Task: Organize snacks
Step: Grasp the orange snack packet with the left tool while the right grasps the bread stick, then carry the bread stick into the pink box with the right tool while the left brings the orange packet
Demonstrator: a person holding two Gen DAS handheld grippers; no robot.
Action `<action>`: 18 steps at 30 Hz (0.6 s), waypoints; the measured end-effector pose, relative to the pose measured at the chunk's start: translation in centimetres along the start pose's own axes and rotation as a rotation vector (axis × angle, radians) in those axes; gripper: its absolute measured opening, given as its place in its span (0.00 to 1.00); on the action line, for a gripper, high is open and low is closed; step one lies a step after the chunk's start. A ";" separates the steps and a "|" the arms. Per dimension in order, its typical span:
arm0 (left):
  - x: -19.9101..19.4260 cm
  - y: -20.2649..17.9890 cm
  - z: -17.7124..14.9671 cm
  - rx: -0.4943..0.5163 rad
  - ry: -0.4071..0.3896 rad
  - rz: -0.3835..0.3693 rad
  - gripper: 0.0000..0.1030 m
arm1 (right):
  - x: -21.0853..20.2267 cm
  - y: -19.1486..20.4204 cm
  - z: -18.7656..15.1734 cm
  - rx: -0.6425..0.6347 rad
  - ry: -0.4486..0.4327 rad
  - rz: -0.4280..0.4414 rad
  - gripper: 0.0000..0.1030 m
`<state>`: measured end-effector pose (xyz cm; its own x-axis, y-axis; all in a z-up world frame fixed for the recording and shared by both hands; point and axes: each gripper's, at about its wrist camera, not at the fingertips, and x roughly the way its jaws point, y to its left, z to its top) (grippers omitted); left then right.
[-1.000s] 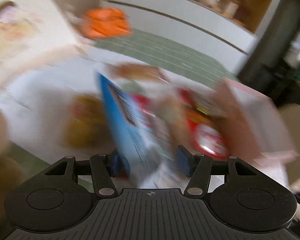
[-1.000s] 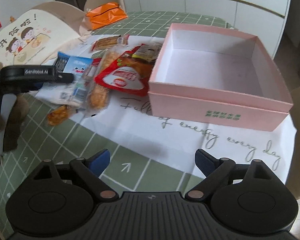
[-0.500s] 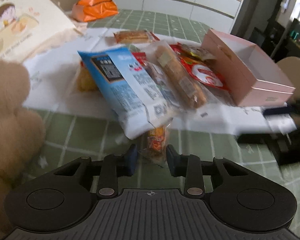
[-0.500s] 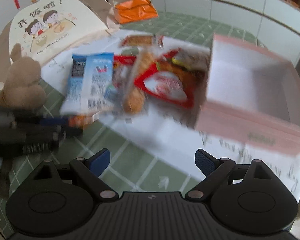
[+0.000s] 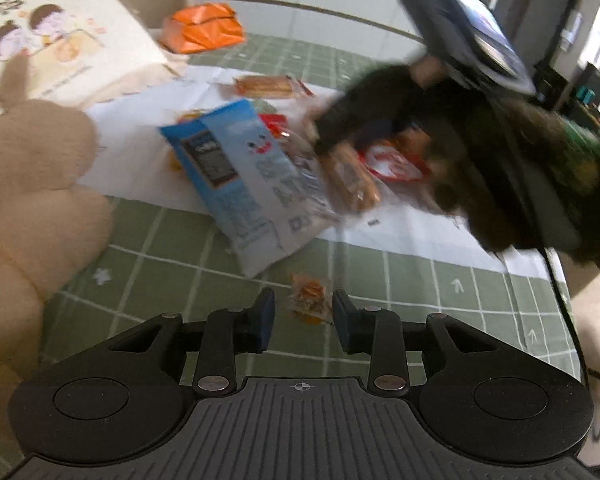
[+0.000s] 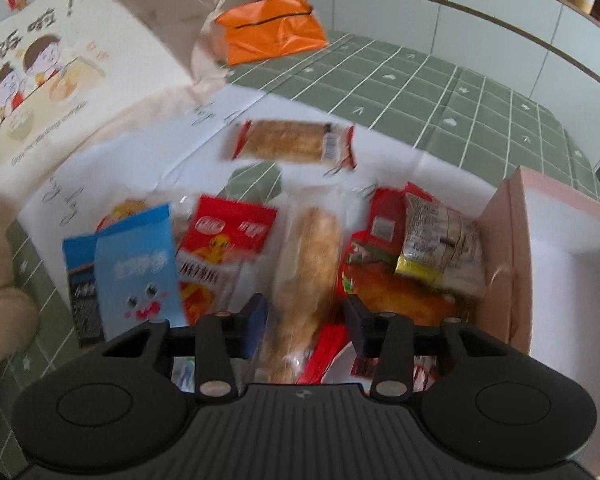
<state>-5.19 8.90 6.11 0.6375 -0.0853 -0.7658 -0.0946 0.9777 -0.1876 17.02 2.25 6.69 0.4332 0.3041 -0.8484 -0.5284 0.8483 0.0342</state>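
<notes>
My left gripper (image 5: 303, 318) hovers over the green tablecloth, shut on a small orange snack packet (image 5: 308, 298) that hangs between its blue pads. My right gripper (image 6: 306, 320) is down in the snack pile. Its jaws are closing, and the pads meet the wrapper sides of a long bread packet (image 6: 312, 256). In the left wrist view that gripper (image 5: 336, 148) is a dark blur over the same bread packet (image 5: 350, 178). A blue snack bag (image 5: 240, 176) lies left of the bread. The open pink box (image 6: 512, 248) stands at the pile's right edge.
Red snack bags (image 6: 228, 240), a yellow-edged packet (image 6: 440, 248) and a wafer packet (image 6: 292, 140) lie on white paper. A beige plush toy (image 5: 28, 184), a cartoon-printed cream bag (image 6: 60, 72) and an orange bag (image 6: 268, 28) stand left and behind. A dark sleeve (image 5: 540, 168) crosses from the right.
The left gripper closed on the small orange packet and drew back from the pile. The right gripper swung from in front of the pink box over the pile, and its jaws narrowed around the bread.
</notes>
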 end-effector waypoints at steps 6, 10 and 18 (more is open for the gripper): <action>-0.3 0.5 -0.2 0.027 0.013 -0.032 0.35 | -3.3 -0.3 -6.3 0.008 0.110 0.161 0.32; -0.4 -0.3 -0.6 0.088 0.035 -0.058 0.35 | -6.5 -1.5 -11.0 0.038 0.132 0.194 0.32; 0.4 -0.1 -0.3 0.047 0.040 0.024 0.35 | -10.1 -2.1 -14.6 -0.038 0.102 0.151 0.47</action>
<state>-5.14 8.71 5.64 0.6044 -0.0681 -0.7937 -0.0728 0.9874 -0.1402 3.04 -8.93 7.51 0.2718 0.3791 -0.8845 -0.6099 0.7788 0.1464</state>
